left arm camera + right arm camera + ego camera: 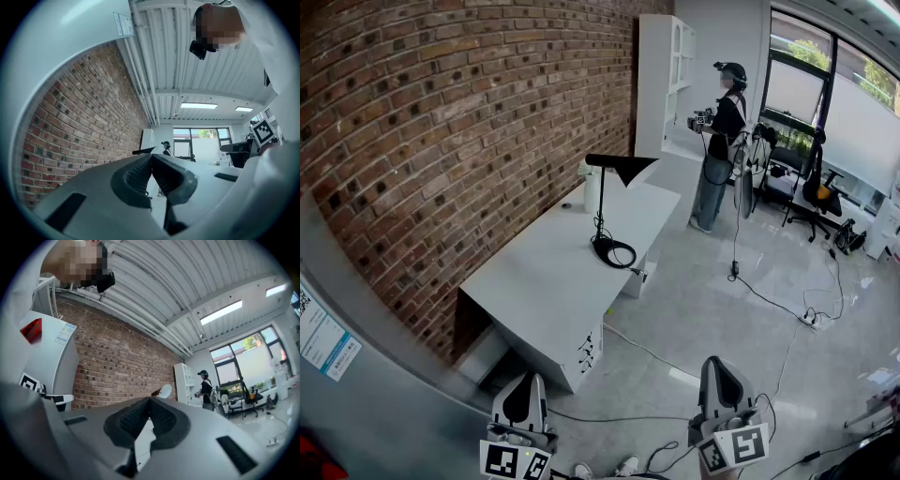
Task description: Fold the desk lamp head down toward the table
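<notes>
Red brick wall (441, 112) fills the upper left of the head view, and the white counter (534, 281) is pushed up against it, running toward the middle of the frame. The desk lamp (601, 214) stands near the far end of that counter, a little above centre. Its round base (614, 251) sits flat on the top and close to the open edge, where it is easy to reach. Its black head (622, 166) juts out level at the top of the thin stem, so by my reading the folding has not begun. Both tools hang at the bottom edge over the floor, well apart from the lamp: the left gripper (526, 382) at lower left and the right gripper (719, 367) at lower right. Each points roughly toward the counter, as if lined up for the approach. Each gripper has its jaws pressed together with nothing between them, which suits tools being carried idle. A person (724, 131) stands at upper right beside a white shelf (661, 75), well clear of the lamp.
</notes>
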`<state>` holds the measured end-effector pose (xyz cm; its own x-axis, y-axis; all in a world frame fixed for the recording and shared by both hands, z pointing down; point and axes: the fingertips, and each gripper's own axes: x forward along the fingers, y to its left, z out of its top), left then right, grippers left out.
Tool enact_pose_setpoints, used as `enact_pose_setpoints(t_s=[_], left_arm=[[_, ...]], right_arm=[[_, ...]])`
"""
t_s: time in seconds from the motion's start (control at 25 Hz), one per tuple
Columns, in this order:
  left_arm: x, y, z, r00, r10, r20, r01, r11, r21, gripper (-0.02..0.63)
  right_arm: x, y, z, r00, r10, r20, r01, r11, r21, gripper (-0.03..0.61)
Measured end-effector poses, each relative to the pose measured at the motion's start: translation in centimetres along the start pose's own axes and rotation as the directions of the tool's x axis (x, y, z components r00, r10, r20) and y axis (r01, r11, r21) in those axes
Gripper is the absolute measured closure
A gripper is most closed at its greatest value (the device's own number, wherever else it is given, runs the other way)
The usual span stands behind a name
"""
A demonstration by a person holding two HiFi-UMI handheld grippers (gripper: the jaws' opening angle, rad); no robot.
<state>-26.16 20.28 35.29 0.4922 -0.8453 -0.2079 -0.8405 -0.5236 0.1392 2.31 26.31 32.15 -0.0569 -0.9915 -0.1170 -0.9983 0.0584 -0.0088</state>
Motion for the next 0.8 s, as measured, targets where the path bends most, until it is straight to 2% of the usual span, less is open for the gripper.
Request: enact_pose_setpoints(t_s=[0.8], left_arm=[[0.9,-1.9,-0.8,0.999,-0.031,-0.014,0.031,1.0,-0.001,0.606]], right_arm=[[-0.1,0.1,-0.3,0.999,0.036,0.007,-0.036,0.999,0.003,0.56]])
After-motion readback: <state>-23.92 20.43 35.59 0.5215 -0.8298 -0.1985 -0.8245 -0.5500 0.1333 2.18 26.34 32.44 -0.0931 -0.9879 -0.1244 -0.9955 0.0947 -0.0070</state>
